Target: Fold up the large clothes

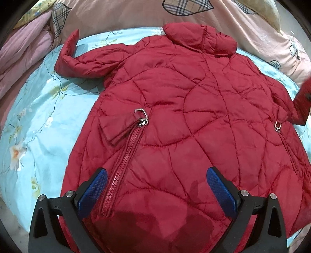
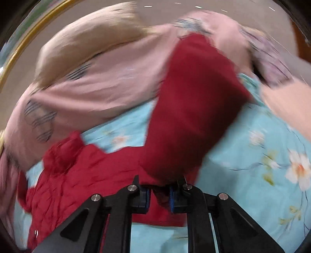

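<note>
A red quilted jacket (image 1: 175,107) lies spread flat on the bed, collar (image 1: 204,39) at the far end. One sleeve (image 1: 77,58) is stretched out to the left. My left gripper (image 1: 157,175) hovers open above the jacket's lower part, beside a pocket zipper (image 1: 124,165), with nothing between its blue pads. In the blurred right wrist view my right gripper (image 2: 159,194) is shut on the other sleeve (image 2: 194,107), which stands lifted off the sheet. The jacket's body (image 2: 77,175) lies to its left. That raised sleeve (image 1: 303,101) also shows at the right edge of the left wrist view.
The jacket rests on a light blue floral bedsheet (image 1: 38,126). A pink duvet with plaid heart patches (image 1: 126,15) is bunched along the far side and left of the bed, and the pink duvet (image 2: 97,87) rises behind the lifted sleeve.
</note>
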`<act>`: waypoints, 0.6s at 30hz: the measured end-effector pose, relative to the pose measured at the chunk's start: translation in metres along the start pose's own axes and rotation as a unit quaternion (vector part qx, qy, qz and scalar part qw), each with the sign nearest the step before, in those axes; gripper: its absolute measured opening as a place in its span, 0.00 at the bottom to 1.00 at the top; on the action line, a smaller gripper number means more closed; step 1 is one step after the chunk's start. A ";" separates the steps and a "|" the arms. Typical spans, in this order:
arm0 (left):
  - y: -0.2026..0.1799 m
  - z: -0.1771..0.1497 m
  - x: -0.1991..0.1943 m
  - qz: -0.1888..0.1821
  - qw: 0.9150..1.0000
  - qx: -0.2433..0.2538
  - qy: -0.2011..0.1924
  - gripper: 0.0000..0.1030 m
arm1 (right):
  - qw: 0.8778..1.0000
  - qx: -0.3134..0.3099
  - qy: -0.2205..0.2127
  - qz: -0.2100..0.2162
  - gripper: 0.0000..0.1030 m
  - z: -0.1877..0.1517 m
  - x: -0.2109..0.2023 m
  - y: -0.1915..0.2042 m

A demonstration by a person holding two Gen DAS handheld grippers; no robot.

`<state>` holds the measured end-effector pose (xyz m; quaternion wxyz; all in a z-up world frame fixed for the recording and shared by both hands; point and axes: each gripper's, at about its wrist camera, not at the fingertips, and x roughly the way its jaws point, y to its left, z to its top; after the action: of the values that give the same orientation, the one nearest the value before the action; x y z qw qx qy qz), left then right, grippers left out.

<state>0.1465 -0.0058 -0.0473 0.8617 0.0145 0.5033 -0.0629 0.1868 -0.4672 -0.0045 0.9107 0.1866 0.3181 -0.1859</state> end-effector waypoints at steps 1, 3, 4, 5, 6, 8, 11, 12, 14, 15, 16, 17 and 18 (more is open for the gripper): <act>0.002 0.000 -0.001 0.000 1.000 0.000 -0.001 0.99 | 1.000 -0.022 0.003 0.016 0.13 -0.002 0.000 0.022; 0.005 0.002 -0.004 -0.008 1.000 -0.003 -0.007 0.99 | 0.997 -0.053 0.010 0.049 0.12 -0.005 0.001 0.056; 0.007 0.001 -0.005 -0.008 1.000 -0.003 -0.008 0.99 | 0.995 -0.071 0.020 0.072 0.12 -0.009 0.003 0.079; 0.010 0.002 -0.006 -0.009 1.000 -0.005 -0.011 0.99 | 0.993 -0.082 0.030 0.086 0.11 -0.012 0.007 0.094; 0.013 0.003 -0.007 -0.017 1.000 -0.007 -0.009 0.99 | 0.990 -0.090 0.041 0.101 0.11 -0.015 0.011 0.110; 0.019 0.006 -0.008 -0.040 0.999 -0.017 -0.007 0.99 | 0.984 -0.104 0.061 0.130 0.11 -0.023 0.019 0.137; 0.031 0.015 -0.006 -0.075 0.997 -0.034 -0.001 0.99 | 0.973 -0.143 0.090 0.154 0.11 -0.040 0.034 0.187; 0.035 0.020 -0.005 -0.091 0.995 -0.040 0.002 0.99 | 0.970 -0.158 0.096 0.159 0.11 -0.045 0.039 0.201; 0.043 0.031 -0.004 -0.121 0.991 -0.051 0.003 0.99 | 0.963 -0.181 0.110 0.169 0.11 -0.056 0.047 0.227; 0.047 0.035 -0.003 -0.129 0.990 -0.055 0.003 0.99 | 0.958 -0.192 0.119 0.176 0.11 -0.064 0.053 0.240; 0.051 0.041 -0.002 -0.139 0.989 -0.058 0.002 0.99 | 0.953 -0.204 0.128 0.184 0.11 -0.073 0.058 0.251; 0.054 0.045 -0.001 -0.146 0.987 -0.060 0.000 0.99 | 0.949 -0.213 0.137 0.189 0.11 -0.082 0.065 0.258; 0.057 0.052 0.001 -0.156 0.986 -0.065 -0.001 0.99 | 0.945 -0.222 0.146 0.192 0.11 -0.090 0.071 0.267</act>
<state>0.1986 0.0460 -0.0246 0.8409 -0.1201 0.5016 -0.1640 0.3143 -0.2117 -0.0567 0.8912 0.0628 0.4386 0.0973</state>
